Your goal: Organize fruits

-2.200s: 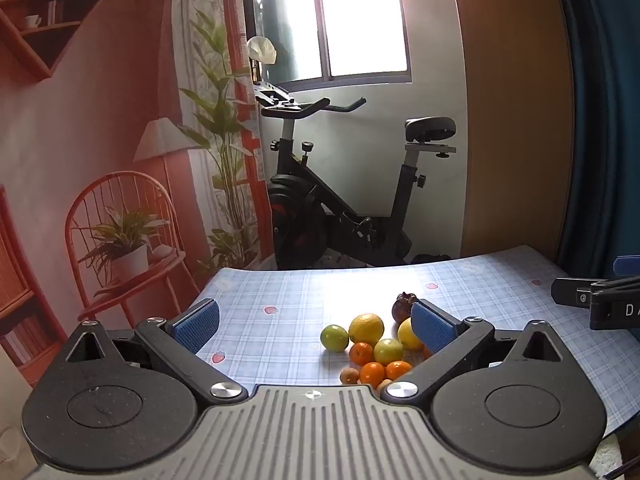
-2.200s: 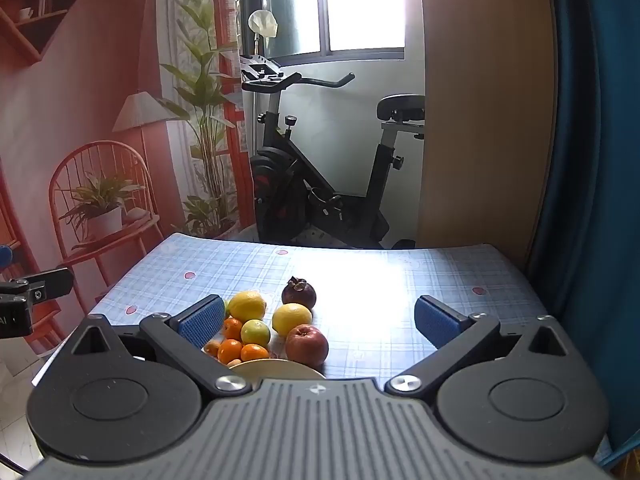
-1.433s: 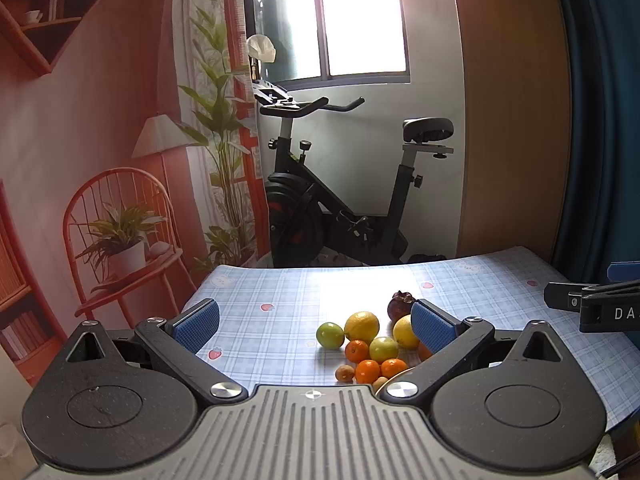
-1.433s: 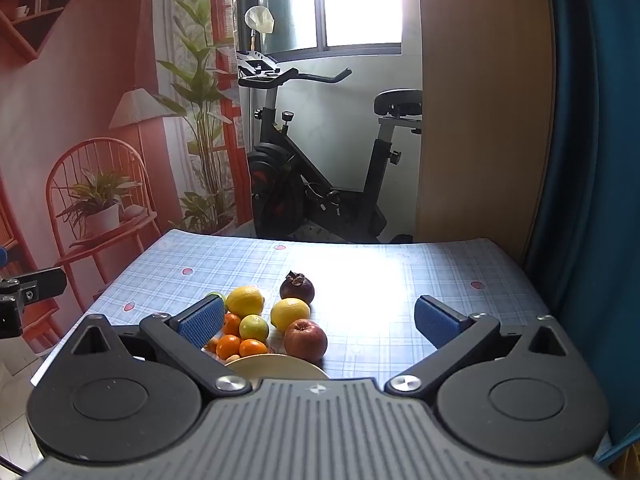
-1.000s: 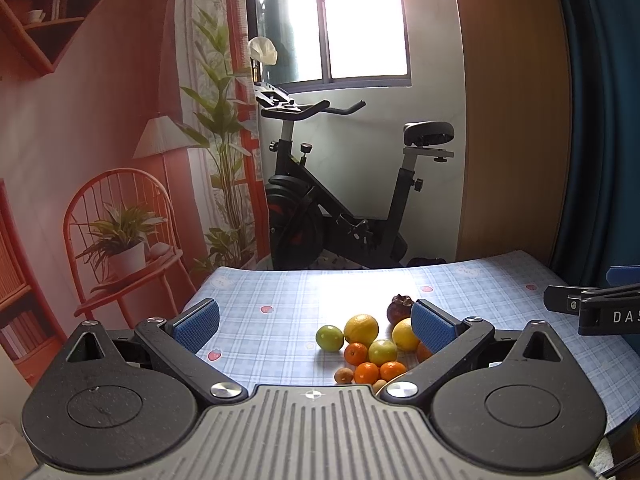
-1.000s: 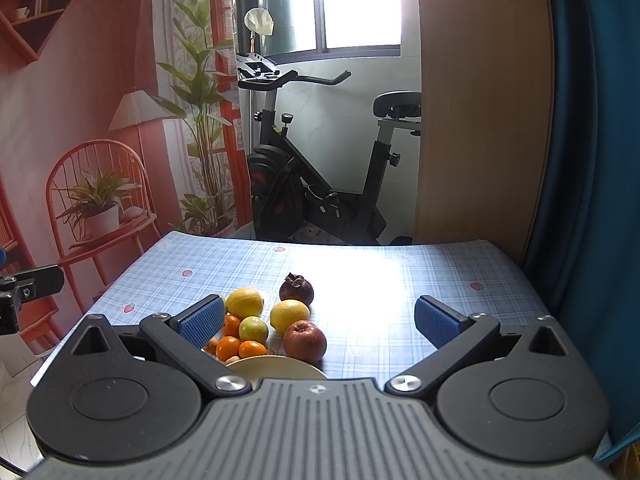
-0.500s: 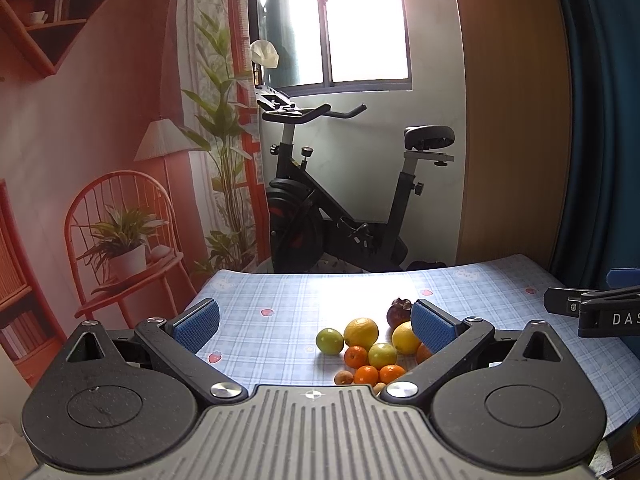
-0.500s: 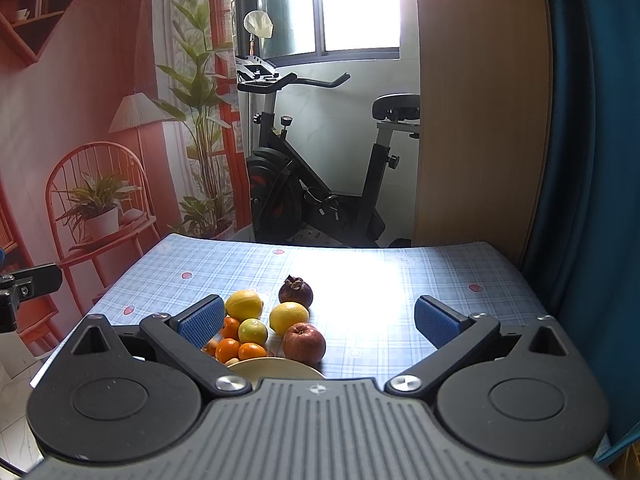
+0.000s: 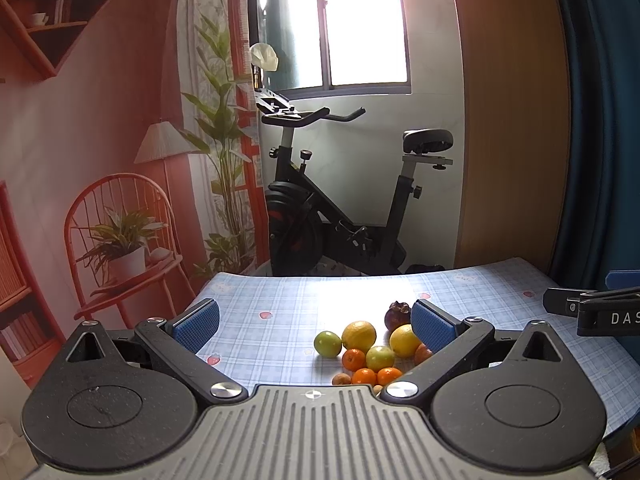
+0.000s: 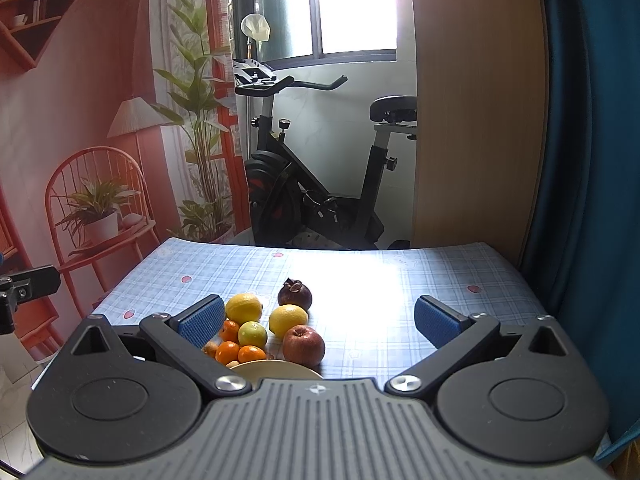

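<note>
- Left wrist view: the left gripper (image 9: 315,326) is held level above the near edge of the surface (image 9: 280,300), looking forward over it. Its fingers (image 9: 196,325) are spread wide apart and hold nothing.
- The fruits lie in one group on the surface, ahead of the fingers and close to the right finger. A green fruit (image 9: 327,343) is the leftmost one, a yellow citrus (image 9: 359,336) is just beside it, and a dark mangosteen (image 9: 397,315) is the farthest. Small oranges (image 9: 354,359) are at the near side of the group; the right finger covers a part of it.
- The right gripper (image 9: 600,312) shows at the right border, beside the surface and apart from the fruits.
- Right wrist view: the right gripper (image 10: 320,322) is also level and looks forward, with fingers (image 10: 434,326) wide apart and empty.
- Here the group is near the left finger. A red apple (image 10: 303,345) is between the fingers, touching a yellow lemon (image 10: 288,320) behind it. The rim of a pale plate (image 10: 276,369) shows just below the apple, at the gripper body.
- The left gripper's tip (image 10: 30,283) shows at the left border.
</note>
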`<state>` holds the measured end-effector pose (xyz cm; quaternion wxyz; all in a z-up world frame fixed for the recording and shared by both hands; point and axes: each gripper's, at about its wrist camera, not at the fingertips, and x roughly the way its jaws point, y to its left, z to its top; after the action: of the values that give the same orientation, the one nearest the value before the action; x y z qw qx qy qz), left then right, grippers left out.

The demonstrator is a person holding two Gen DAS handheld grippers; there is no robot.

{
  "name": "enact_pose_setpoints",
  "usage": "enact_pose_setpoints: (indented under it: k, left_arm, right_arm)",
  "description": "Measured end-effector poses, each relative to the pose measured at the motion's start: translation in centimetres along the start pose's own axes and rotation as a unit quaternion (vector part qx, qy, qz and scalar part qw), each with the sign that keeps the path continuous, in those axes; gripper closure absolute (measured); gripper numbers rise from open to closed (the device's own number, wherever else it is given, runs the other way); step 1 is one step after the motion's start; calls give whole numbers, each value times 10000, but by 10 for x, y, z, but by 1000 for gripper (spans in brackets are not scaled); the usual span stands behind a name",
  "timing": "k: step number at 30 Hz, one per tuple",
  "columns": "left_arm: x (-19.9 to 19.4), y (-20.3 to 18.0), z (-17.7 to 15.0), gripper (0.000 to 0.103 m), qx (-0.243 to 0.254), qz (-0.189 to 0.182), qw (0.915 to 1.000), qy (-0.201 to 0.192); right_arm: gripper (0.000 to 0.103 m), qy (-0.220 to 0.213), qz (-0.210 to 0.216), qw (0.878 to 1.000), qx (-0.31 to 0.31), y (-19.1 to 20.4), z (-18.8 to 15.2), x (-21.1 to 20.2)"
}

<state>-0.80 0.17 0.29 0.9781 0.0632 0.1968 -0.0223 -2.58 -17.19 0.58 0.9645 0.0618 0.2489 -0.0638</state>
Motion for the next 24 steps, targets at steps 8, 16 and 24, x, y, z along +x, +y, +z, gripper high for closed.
enact_pose_setpoints:
  k: [8, 16, 24]
  left_arm:
    - [-2, 0, 0, 0, -8, 2, 10000, -29]
    - [-4, 0, 0, 0, -45, 6, 10000, -50]
    - [-3, 2, 0, 0, -82, 0, 10000, -38]
  right_arm:
    - [0, -26, 4, 10000, -8, -1, 0, -2]
    - [0, -38, 12, 10000, -31, 1, -1, -3]
    - [0, -35, 24, 10000, -52, 4, -2, -4]
